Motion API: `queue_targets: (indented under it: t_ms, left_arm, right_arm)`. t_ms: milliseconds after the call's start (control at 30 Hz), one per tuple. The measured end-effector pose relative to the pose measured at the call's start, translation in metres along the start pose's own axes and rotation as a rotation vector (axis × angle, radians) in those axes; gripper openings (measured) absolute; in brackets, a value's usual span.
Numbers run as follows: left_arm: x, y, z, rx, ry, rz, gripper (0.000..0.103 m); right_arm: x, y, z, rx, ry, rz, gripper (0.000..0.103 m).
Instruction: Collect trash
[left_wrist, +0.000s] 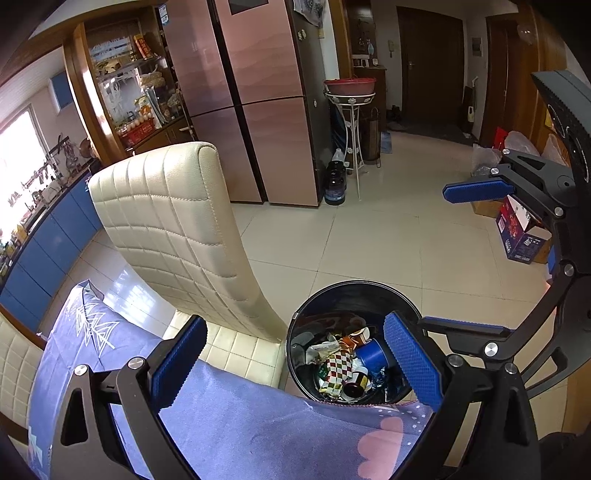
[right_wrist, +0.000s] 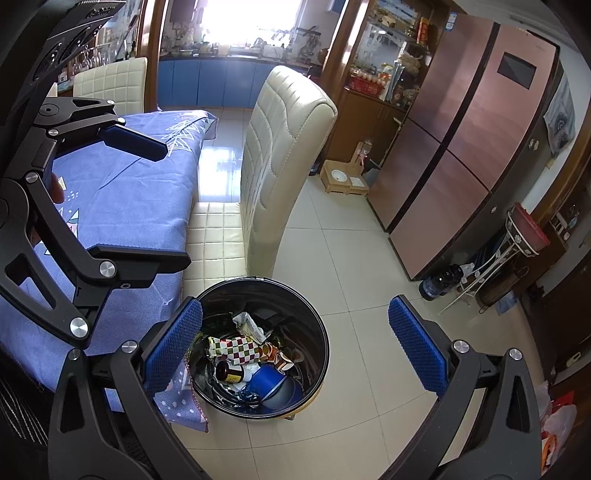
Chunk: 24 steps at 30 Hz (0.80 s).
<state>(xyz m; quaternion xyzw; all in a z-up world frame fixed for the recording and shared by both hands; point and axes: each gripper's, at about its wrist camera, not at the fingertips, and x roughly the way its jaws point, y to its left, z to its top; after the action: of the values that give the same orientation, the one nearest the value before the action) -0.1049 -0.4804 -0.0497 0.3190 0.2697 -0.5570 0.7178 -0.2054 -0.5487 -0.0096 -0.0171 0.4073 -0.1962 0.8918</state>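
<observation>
A black round trash bin (left_wrist: 354, 285) (right_wrist: 325, 334) stands on the tiled floor beside the table. Inside lie a checkered wrapper (left_wrist: 338, 363) (right_wrist: 236, 349), a blue cup (left_wrist: 371, 354) (right_wrist: 267, 378), a brown bottle (right_wrist: 229, 373) and crumpled paper (right_wrist: 251, 325). My left gripper (left_wrist: 295, 360) (right_wrist: 147, 203) hangs open over the table edge and the bin, with nothing between its blue pads (left_wrist: 412, 358). My right gripper (right_wrist: 295, 345) (left_wrist: 471, 258) is open above the bin and holds nothing.
A cream quilted chair (left_wrist: 177, 221) (right_wrist: 280, 155) stands pushed against the table with the blue cloth (left_wrist: 240, 424) (right_wrist: 129, 206), close to the bin. A copper fridge (left_wrist: 258, 92) (right_wrist: 461, 129), a white plant stand (left_wrist: 351, 122), a dark jug (left_wrist: 335, 181) and boxes (left_wrist: 521, 236) line the walls.
</observation>
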Motion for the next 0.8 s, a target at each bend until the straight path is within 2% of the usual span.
queue_targets:
  t_ms: [233,800]
  left_arm:
    - [-0.0002,0.0023,-0.0011,-0.016,0.008,-0.02,0.094]
    - [0.0003,0.002,-0.0025,-0.006,0.006,-0.005,0.094]
  right_arm:
    - [0.0008,0.0023,0.001,-0.007,0.008,-0.001,0.1]
    - [0.0026,0.0043,0.0006,-0.018,0.015,-0.004,0.1]
